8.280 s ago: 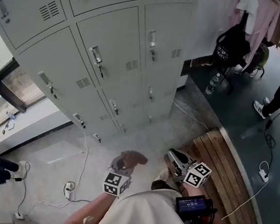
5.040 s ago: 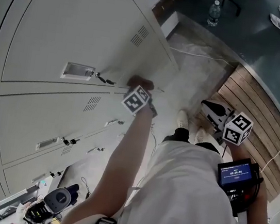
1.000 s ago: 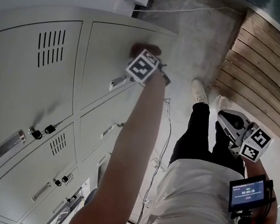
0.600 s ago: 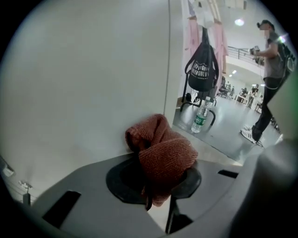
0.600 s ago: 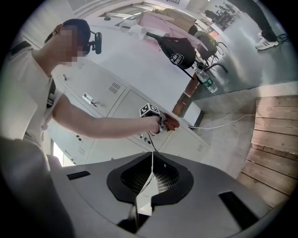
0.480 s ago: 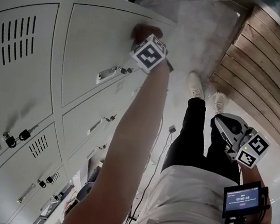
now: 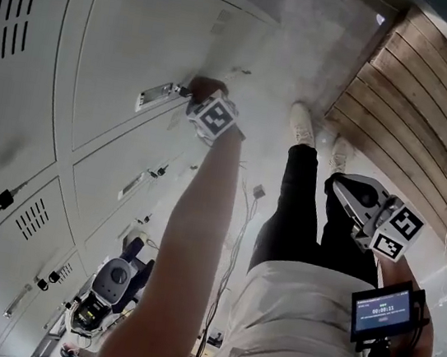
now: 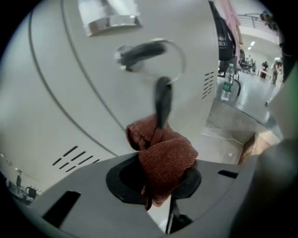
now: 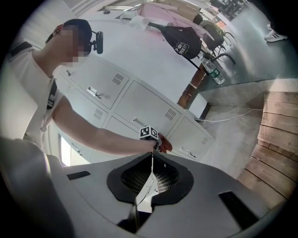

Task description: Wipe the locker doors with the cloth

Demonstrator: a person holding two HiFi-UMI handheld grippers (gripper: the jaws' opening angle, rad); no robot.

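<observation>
A reddish-brown cloth [image 8: 162, 155] is bunched between the jaws of my left gripper [image 8: 159, 175], which is shut on it. In the head view the cloth [image 7: 205, 88] presses on a grey locker door [image 7: 135, 44], just right of its handle [image 7: 156, 95], with the left gripper [image 7: 207, 101] behind it. A key with a ring and dark fob [image 8: 162, 100] hangs right in front of the cloth. My right gripper [image 7: 349, 192] hangs by my side, away from the lockers. Its jaws [image 9: 151, 169] are shut with nothing in them.
More locker doors [image 7: 4, 257] run on to the left and below. A slatted wooden platform [image 7: 422, 103] lies at the right, with cables on the concrete floor. A water bottle [image 8: 226, 83] and a hanging black bag [image 9: 186, 44] stand beyond the lockers. A grey machine [image 7: 106, 285] sits on the floor.
The left gripper has slid the cloth across the door from its far corner to beside the handle and key. The right gripper has stayed at my side.
</observation>
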